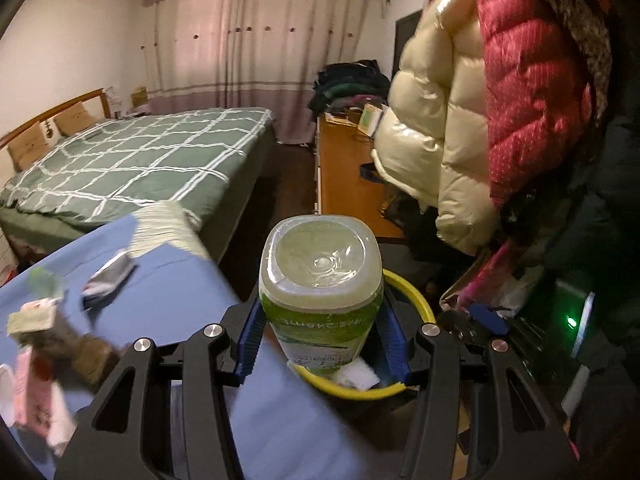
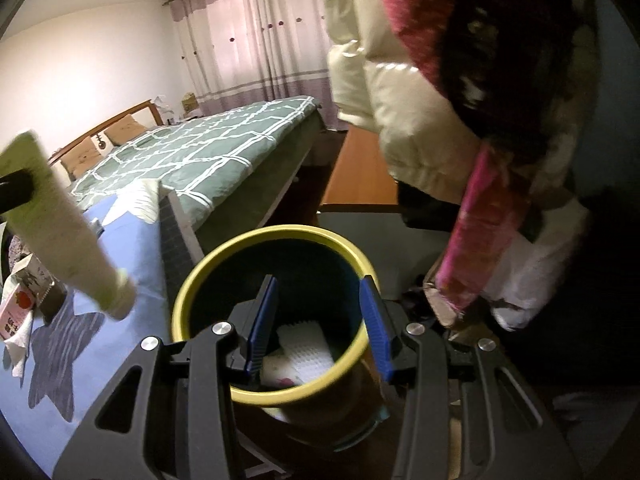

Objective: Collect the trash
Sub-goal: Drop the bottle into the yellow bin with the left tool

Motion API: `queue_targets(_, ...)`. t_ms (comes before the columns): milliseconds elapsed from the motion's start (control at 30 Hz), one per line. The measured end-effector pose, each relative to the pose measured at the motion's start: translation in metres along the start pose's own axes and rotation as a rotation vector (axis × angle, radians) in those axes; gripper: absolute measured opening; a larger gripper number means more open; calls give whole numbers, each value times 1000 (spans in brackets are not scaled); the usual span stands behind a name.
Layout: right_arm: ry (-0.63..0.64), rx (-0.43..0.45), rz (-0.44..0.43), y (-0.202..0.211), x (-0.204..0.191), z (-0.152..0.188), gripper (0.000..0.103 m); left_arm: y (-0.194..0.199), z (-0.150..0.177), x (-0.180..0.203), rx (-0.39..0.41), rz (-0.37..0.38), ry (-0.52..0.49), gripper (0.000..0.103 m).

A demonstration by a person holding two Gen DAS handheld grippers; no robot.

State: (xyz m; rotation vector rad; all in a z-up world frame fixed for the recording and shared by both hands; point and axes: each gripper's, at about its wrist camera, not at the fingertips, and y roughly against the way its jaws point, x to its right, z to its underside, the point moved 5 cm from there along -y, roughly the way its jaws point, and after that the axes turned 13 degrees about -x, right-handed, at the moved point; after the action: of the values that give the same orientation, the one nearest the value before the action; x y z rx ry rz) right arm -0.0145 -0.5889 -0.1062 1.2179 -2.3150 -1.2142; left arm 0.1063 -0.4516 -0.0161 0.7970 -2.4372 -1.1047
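Black linkage arms fill the near edge of both wrist views, each carrying 2 blue fingers. Beyond them, going from big to small: a bed (image 1: 132, 160) with a green checked cover lies far left, drawn curtains (image 1: 256, 44) hang behind it, and puffy coats (image 1: 472, 112) in cream and red crowd the right side above a wooden cabinet (image 1: 344, 176).

Nearer, the table (image 1: 180, 292) under a blue cloth takes the left half of each view. Just off its right edge stands the bin (image 2: 276, 236), dark inside with a yellow rim, already holding white crumpled scraps (image 2: 304, 352).

The left gripper (image 1: 322, 328) is clenched on the bottle (image 1: 320, 276), a pale plastic one with a green label, its 2 blue pads pressed to either side and its base turned toward the camera. In the left wrist view the bottle hangs over the near left part of the bin's rim; in the right wrist view it appears far left, blurred, slanting over the table.

The right gripper (image 2: 318, 320) stands released over the bin's mouth, fingers apart with nothing between them.

Smaller litter stays on the table: a pink carton (image 2: 18, 312) at the left, crumpled tissue (image 2: 20, 348) beside it, and a grey wrapper (image 1: 110, 274) farther back.
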Motion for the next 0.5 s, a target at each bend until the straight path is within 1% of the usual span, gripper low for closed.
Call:
queue_targets(100,-20,-4,6,0,12,2,42,-31,-5,14,-27,12,-11,51)
queue_targets(167,-29,-4,9,1,18,3,43,-56,-9,21,-66,22,-10,51)
queue_targets(200,-31,-5,9,2,20,3,45,-66,-10,25,-85,27,-11,52)
queue_targets(233,-33,-6,10,2,21,4,46,-81,-10,29,-116,30,-14,52)
queue_targets(267,-33,-6,10,2,22,4,47,-88,-8,29,-134,27,-16,52)
queue_targets(300,-33,-7,10,2,22,4,47,-94,-6,29,-146,20,-14,54)
queue_targets(333,-33,-7,9,2,21,4,47,-98,-5,29,-149,5,-10,65)
queue_targets(367,-31,-7,9,2,20,3,47,-98,-4,28,-140,-5,-5,73)
queue_targets(467,-16,-7,2,2,14,3,47,-79,-4,19,-89,-37,6,79)
queue_targets(500,-8,-8,-6,1,10,3,47,-67,-3,13,-67,-49,17,80)
